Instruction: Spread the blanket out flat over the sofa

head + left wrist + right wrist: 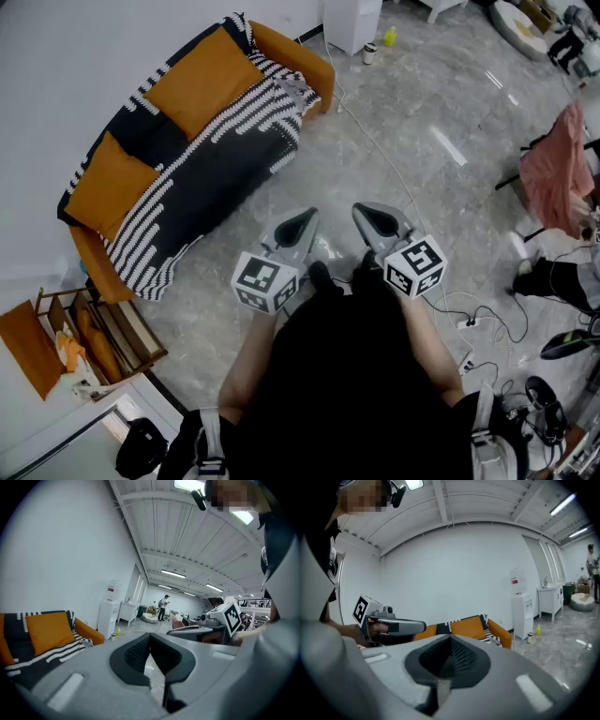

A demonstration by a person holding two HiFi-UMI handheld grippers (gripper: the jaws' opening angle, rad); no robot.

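Fingers (131,656) of left gripper (298,223) and right gripper (380,220) closed, empty, well apart from orange fabric sofa (298,56). Black-and-white striped knit blanket (202,173) already covers it, so probably nothing left to grip.

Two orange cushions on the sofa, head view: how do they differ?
Place: the upper cushion sits toward the bare-armrest end of the sofa. The lower cushion sits toward the end beside the wooden rack.
Shape: the upper cushion looks longer and rectangular, the lower cushion squarer and smaller.
Shared: both are plain orange and lie on the black-and-white blanket against the backrest, apart from each other.
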